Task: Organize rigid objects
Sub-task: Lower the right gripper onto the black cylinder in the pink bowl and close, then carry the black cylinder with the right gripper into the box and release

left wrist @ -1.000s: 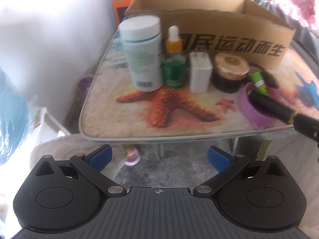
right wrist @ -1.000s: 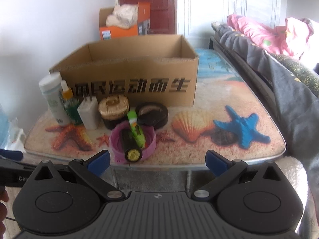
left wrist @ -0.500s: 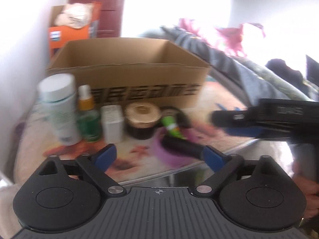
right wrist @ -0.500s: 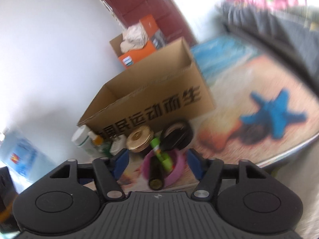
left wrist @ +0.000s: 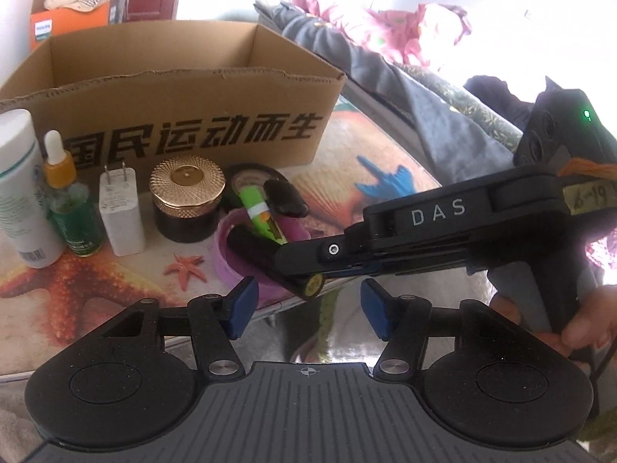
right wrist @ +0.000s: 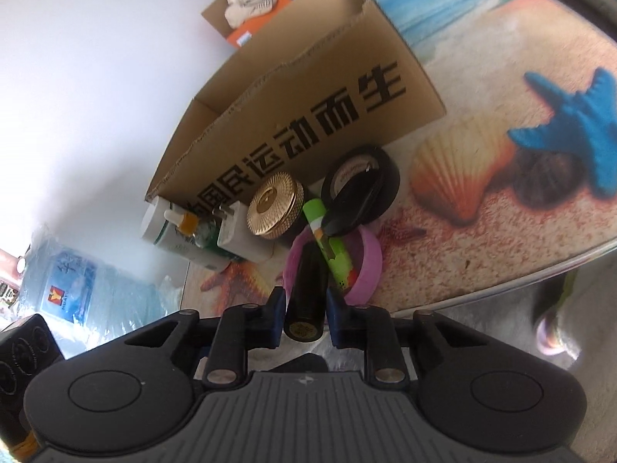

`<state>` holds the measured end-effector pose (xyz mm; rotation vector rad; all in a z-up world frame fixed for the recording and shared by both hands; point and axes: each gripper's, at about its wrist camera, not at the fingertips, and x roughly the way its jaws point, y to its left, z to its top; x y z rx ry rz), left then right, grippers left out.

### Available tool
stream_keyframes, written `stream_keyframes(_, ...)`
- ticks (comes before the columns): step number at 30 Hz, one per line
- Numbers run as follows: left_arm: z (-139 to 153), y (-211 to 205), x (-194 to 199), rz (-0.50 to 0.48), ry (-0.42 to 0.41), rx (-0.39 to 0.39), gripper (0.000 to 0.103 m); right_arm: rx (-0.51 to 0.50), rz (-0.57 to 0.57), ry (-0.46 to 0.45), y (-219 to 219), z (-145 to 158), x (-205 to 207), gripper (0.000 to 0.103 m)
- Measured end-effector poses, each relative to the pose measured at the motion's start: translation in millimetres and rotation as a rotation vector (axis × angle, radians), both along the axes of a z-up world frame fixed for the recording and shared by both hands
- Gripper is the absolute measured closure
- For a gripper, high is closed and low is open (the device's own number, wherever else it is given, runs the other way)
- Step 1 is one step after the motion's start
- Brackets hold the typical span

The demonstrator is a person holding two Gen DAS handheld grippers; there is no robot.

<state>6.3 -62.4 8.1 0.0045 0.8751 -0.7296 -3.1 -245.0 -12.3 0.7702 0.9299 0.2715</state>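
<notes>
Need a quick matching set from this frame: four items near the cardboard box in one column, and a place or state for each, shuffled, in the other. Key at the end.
Items
1. black tube
2. white charger plug
3. gold-lidded jar
4. green marker

Places or states
A. stands upright, prongs up, beside the green dropper bottle
B. lies in the purple bowl, tip toward the black tape roll
C. sits between the right gripper pads
D. stands in front of the cardboard box, right of the charger

Pairs: 1-C, 2-A, 3-D, 4-B
</notes>
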Motion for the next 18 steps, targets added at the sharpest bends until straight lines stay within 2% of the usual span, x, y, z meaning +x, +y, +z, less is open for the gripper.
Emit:
stream_keyframes(2,-0.8,-2.4,3.1,-0.004,0.008,0.007,0.047,0.007,0.017,0.017,-0.9,0.7,4.1,0.079)
stream_keyframes(5,-2.8,-5.1,9.1,-0.006,0.036,0.014,0.056,0.024,0.043,0.052,-2.1,1.1,12.1,0.079)
stream_keyframes(13,0.1,-2.8,17.0,0.023,0.046,0.027,0.061,0.031,0.103,0.143,-1.6,0.3,36.0,0.077)
stream_keyframes(18,-1.1,0.2,20.0,0.038,0.059,0.020,0.072,0.041,0.105,0.177,0.2,-7.5,42.8,0.078)
